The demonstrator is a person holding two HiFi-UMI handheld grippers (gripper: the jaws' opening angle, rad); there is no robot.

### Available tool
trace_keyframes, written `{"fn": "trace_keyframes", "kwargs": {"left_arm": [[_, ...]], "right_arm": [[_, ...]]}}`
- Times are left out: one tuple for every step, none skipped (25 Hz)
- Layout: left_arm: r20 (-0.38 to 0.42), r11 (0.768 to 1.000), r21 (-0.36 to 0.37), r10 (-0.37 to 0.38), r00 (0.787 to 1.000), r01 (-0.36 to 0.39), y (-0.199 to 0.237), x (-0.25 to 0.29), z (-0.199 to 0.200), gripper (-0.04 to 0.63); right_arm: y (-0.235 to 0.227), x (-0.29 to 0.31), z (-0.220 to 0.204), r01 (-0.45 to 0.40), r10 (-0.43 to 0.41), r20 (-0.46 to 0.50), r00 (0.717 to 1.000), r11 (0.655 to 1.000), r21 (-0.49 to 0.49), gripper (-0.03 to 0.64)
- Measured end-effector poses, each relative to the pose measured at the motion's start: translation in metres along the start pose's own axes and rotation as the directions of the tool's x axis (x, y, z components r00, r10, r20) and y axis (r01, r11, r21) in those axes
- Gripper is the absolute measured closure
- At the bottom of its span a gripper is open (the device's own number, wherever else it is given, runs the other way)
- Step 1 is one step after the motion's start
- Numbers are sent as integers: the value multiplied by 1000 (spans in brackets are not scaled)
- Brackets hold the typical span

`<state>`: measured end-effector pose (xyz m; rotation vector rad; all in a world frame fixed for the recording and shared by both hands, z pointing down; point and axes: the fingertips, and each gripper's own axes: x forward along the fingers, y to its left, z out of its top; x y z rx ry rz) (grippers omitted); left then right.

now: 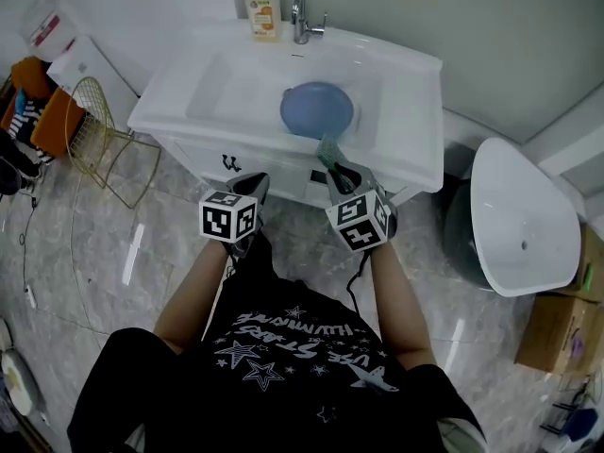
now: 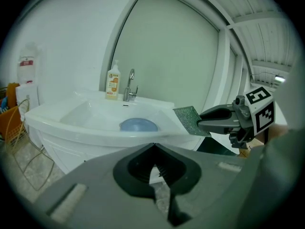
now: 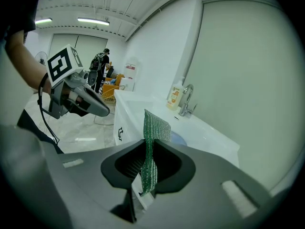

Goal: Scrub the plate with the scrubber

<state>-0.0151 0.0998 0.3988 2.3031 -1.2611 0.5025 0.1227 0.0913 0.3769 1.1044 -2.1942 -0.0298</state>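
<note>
Plate: blue, round, lies flat in the bowl of the white sink, on the near side of the tap, with neither gripper on it. Scrubber: green, mesh-textured, hangs over the sink's front rim, close to the plate's near edge. Right gripper: reaches in from the sink's front edge and clamps the scrubber between closed jaws; in its own view shows the green sheet standing up out of the grip, with a short end trailing below. From the left gripper view, holds the scrubber in the air at about the height of the sink rim, to the right of the plate and apart from it. Left gripper: sits in front of the sink's cabinet, below the rim, beside the right gripper but not touching it; jaws pressed together or all but together, gripping nothing. Soap bottle: stands upright on the sink's back ledge, just left of the tap. Gold wire basket: rests on the marbled floor to the left of the sink.
</note>
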Motion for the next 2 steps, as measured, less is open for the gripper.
{"fn": "trace_keyframes", "kwargs": {"left_arm": [[-4,1000,9,0,1000,0,-4,-4,-5,595],[-7,1000,19,0,1000,0,-8,-8,-10,595]], "right_arm": [[3,-4,-1,0,0,7,1000,1000,2,534],[6,-8,-2,1,-1,15,1000,1000,3,534]]}}
